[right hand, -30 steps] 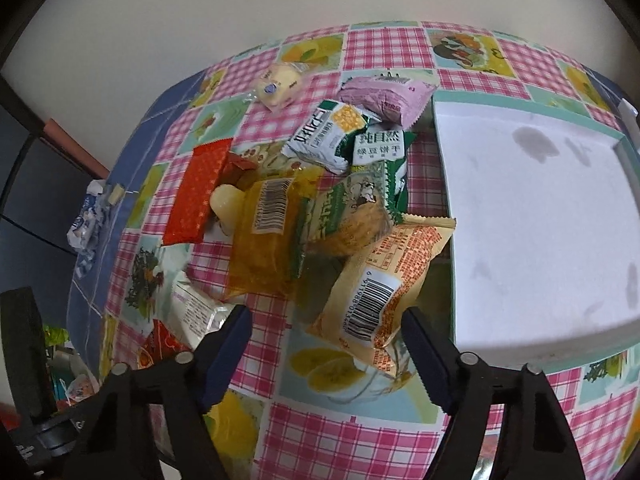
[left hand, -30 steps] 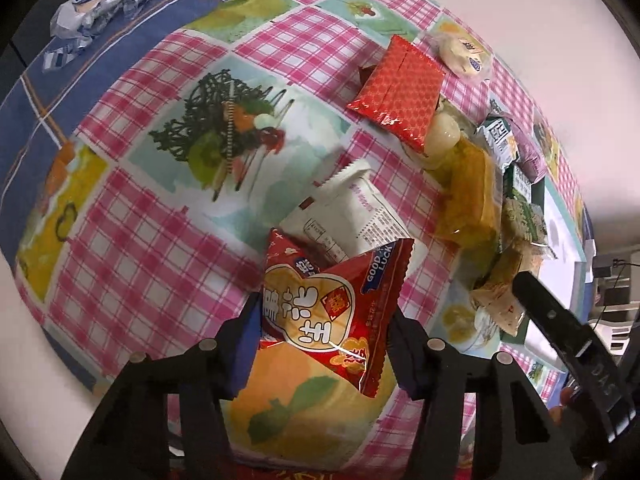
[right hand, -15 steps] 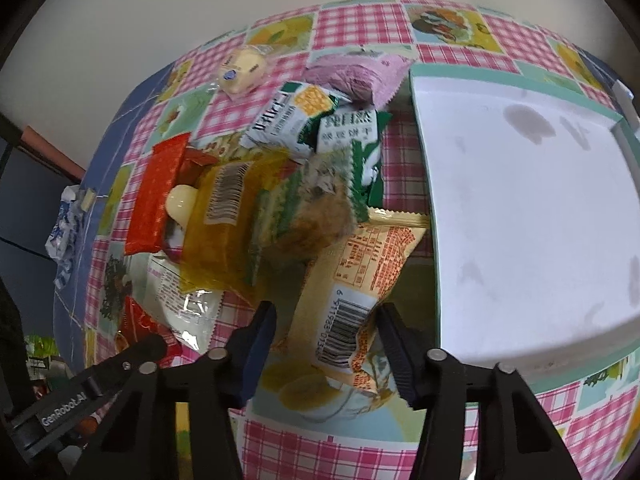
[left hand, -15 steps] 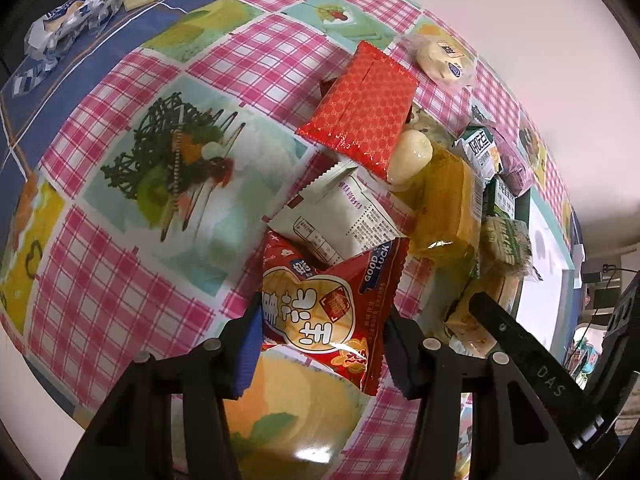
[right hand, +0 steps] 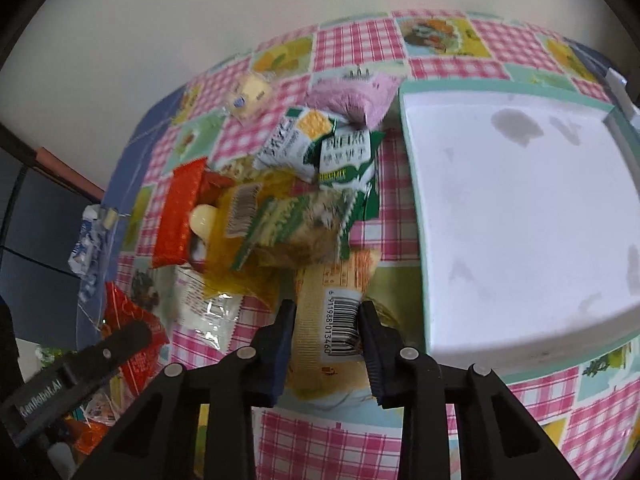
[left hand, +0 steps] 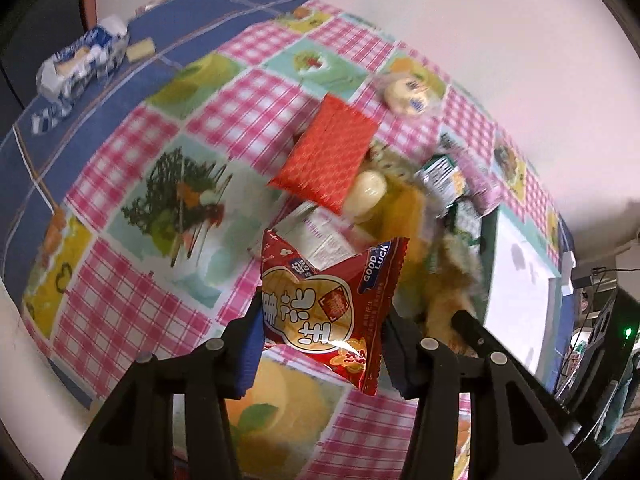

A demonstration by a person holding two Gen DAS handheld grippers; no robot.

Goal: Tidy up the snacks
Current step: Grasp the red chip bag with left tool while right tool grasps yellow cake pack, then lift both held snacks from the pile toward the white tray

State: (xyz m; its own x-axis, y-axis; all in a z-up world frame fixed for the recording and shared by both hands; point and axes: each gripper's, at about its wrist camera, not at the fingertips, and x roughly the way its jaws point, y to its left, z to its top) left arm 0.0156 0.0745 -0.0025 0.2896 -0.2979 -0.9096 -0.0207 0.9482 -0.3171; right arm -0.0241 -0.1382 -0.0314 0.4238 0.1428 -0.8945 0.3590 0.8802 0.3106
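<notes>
Left gripper (left hand: pixel 322 334) jaws clamp the red snack packet (left hand: pixel 332 304), lower centre of frame. Right gripper (right hand: pixel 326 344) jaws, just closed, pinch the orange barcoded packet (right hand: pixel 334 320).

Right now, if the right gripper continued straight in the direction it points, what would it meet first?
Probably the tablecloth. The right gripper is shut on the orange packet and points steeply down; depth is unclear.

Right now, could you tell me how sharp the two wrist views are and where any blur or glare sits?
Left wrist view: the tablecloth and the pile smear with motion blur, while the held red packet stays sharp, a glint on its lower edge. Right wrist view: milder blur, barcode packet readable. Both bend strongly, fisheye.
</notes>
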